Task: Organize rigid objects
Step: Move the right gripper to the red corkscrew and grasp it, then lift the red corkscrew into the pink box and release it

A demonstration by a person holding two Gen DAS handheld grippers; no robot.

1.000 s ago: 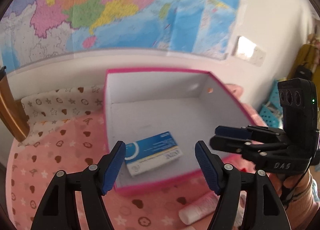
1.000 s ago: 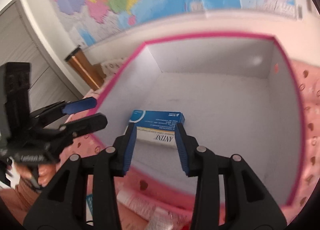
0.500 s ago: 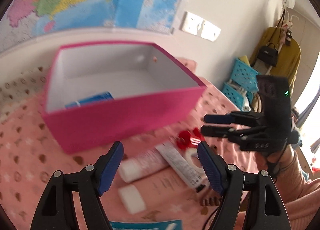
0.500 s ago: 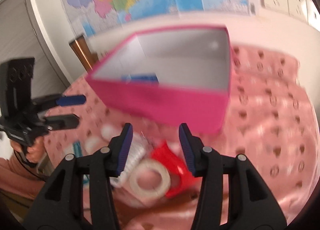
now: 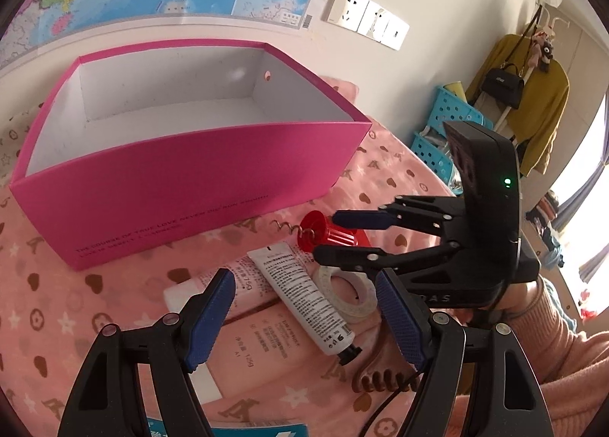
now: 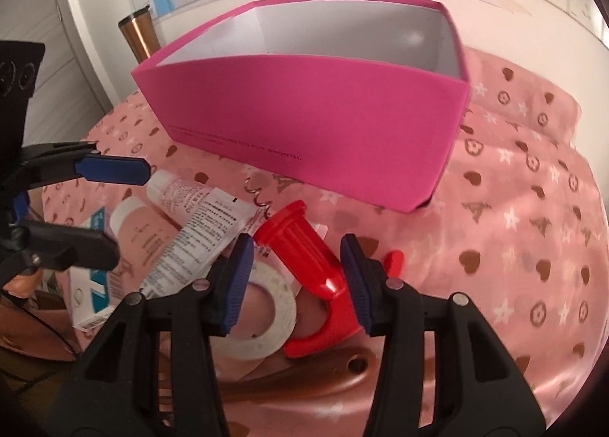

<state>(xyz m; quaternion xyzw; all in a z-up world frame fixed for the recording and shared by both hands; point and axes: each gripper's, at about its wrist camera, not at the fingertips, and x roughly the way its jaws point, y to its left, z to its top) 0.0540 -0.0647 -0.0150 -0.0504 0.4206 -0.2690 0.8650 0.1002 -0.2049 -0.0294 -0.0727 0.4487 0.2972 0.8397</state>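
A pink box point(image 5: 182, 185) with a white inside stands on the pink bedspread. In front of it lies a pile: a white tube point(image 5: 300, 296), a pink tube point(image 5: 247, 326), a roll of white tape point(image 5: 346, 296) and a red corkscrew point(image 5: 323, 235). My left gripper point(image 5: 304, 319) hangs open over the white tube, holding nothing. In the right wrist view my right gripper point(image 6: 297, 281) is open, its fingers on either side of the red corkscrew point(image 6: 304, 250) and not pressing on it. The tape point(image 6: 262, 315) lies just left of that.
A blue and white medicine carton point(image 6: 95, 284) lies at the pile's left edge. A brown wooden tool point(image 6: 304, 372) sits under the tape. A copper tumbler point(image 6: 139, 37) stands by the wall behind the box. Blue baskets point(image 5: 441, 132) and a clothes rack are off to the right.
Both grippers have drawn back from over the box and dropped toward the pile in front of it. The box's front wall now hides the blue carton inside it.
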